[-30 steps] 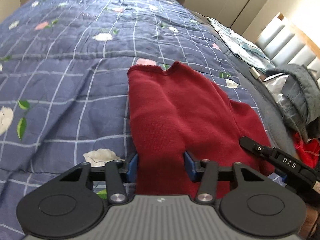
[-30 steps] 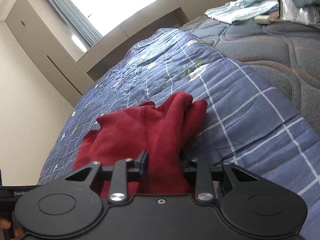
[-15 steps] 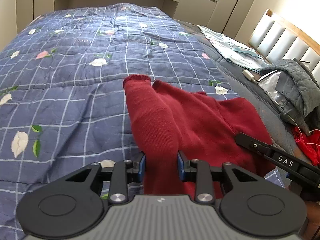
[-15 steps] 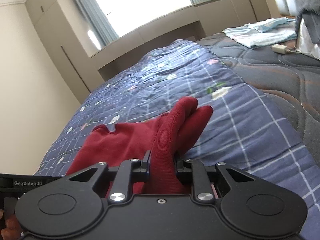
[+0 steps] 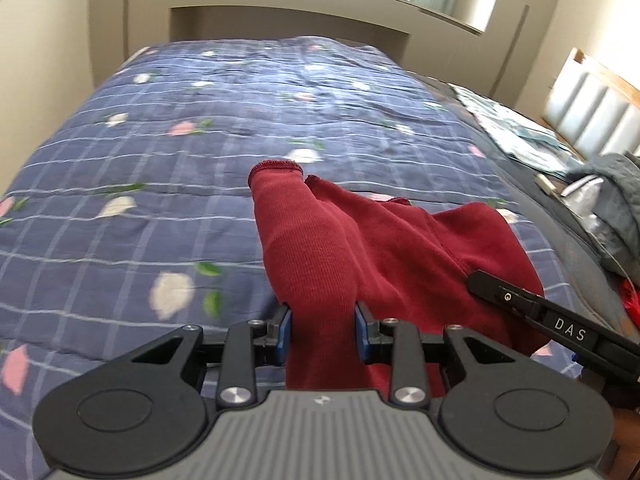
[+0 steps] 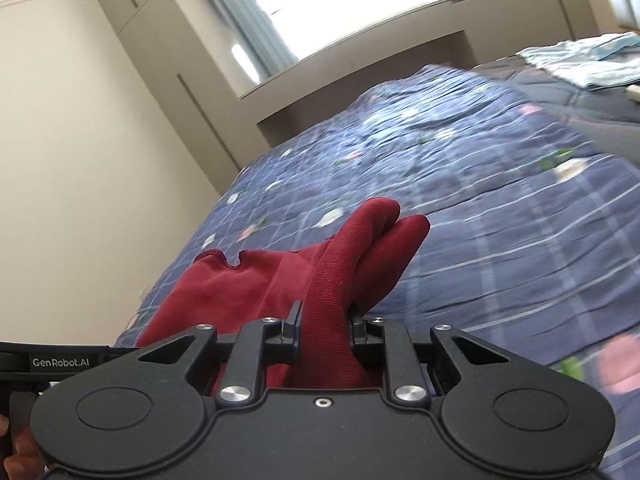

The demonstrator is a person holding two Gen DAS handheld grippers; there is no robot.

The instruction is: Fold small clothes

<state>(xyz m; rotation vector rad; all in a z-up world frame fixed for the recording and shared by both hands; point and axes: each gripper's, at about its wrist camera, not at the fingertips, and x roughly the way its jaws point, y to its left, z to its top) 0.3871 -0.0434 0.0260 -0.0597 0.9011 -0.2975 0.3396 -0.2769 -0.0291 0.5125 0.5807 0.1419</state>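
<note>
A dark red knit garment [image 5: 384, 248] lies bunched on the blue floral quilt [image 5: 160, 184]. My left gripper [image 5: 322, 326] is shut on one ribbed edge of it, lifted off the quilt. My right gripper [image 6: 324, 320] is shut on another ribbed edge of the same red garment [image 6: 248, 284], also lifted. The right gripper's body [image 5: 560, 324] shows at the right of the left wrist view, and the left gripper's body [image 6: 60, 360] shows at the left of the right wrist view. The cloth hangs between both grippers.
A folded light blue cloth [image 5: 516, 132] and a grey garment pile [image 5: 612, 200] lie on the dark mattress side at right, by the padded headboard [image 5: 592, 112]. A wall [image 6: 80, 160] and window ledge [image 6: 360, 64] stand beyond the quilt [image 6: 520, 200].
Both grippers have closed from wide to tight on the red garment's edges and lifted it; the cloth has gathered into raised folds and the views have tilted up toward the window.
</note>
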